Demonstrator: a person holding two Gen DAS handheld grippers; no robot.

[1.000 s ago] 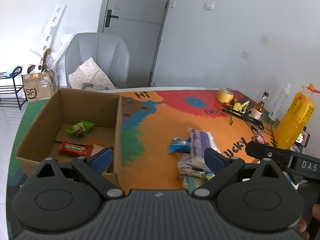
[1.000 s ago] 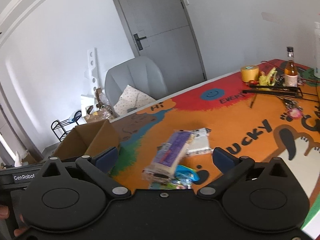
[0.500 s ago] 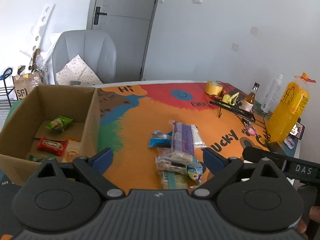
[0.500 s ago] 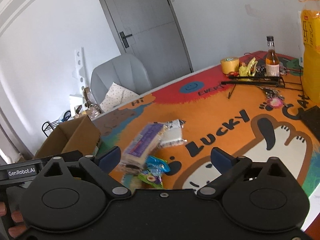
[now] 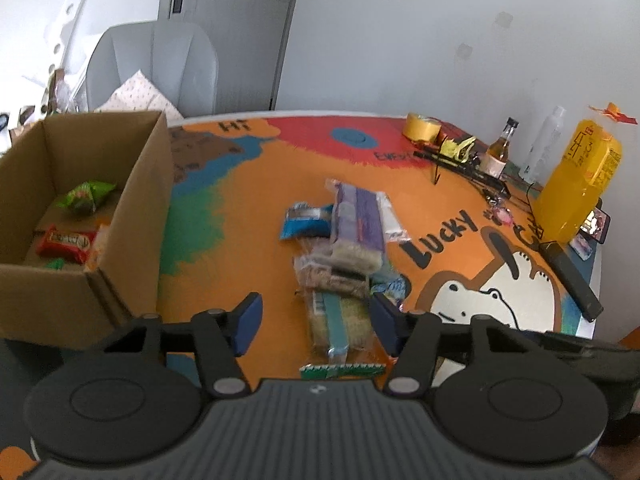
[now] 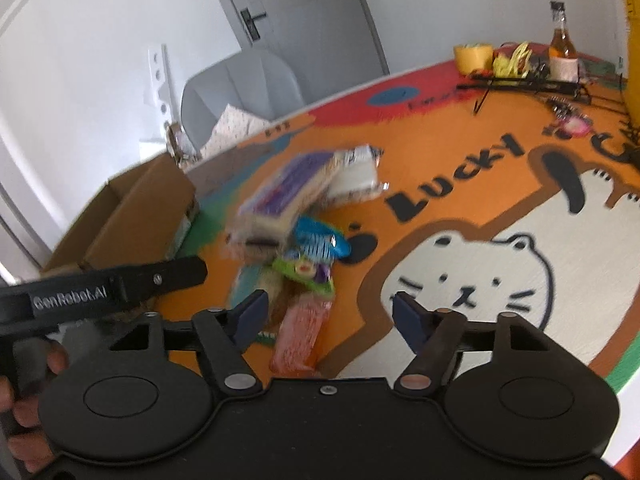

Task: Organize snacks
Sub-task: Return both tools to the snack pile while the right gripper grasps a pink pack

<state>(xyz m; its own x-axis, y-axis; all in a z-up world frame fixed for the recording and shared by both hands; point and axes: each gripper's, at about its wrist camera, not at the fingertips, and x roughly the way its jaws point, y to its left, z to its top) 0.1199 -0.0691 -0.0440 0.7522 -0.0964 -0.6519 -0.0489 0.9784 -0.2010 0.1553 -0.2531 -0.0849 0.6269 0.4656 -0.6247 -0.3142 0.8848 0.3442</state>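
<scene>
A pile of snack packs lies mid-table: a purple wafer pack [image 5: 358, 224] [image 6: 282, 196] on top, a blue pouch [image 5: 304, 222], a teal-striped cracker pack [image 5: 340, 326], a green pack [image 6: 306, 270] and a pink pack [image 6: 300, 334]. A cardboard box [image 5: 132, 216] [image 6: 132, 216] at the left holds a green bag [image 5: 86, 196] and a red bar [image 5: 66, 242]. My left gripper [image 5: 314, 322] is open and empty, just above the cracker pack. My right gripper [image 6: 328, 316] is open and empty over the pink pack.
At the table's far right stand a yellow tape roll [image 5: 420, 128], a small bottle [image 5: 502, 148], a black wire rack [image 6: 532, 86], a yellow jug [image 5: 576, 184] and a black remote [image 5: 570, 280]. A grey chair [image 5: 156, 68] stands behind the table.
Both grippers have moved forward and down toward the snack pile. The left view has swung right, away from the box; the pile now sits between each gripper's fingers.
</scene>
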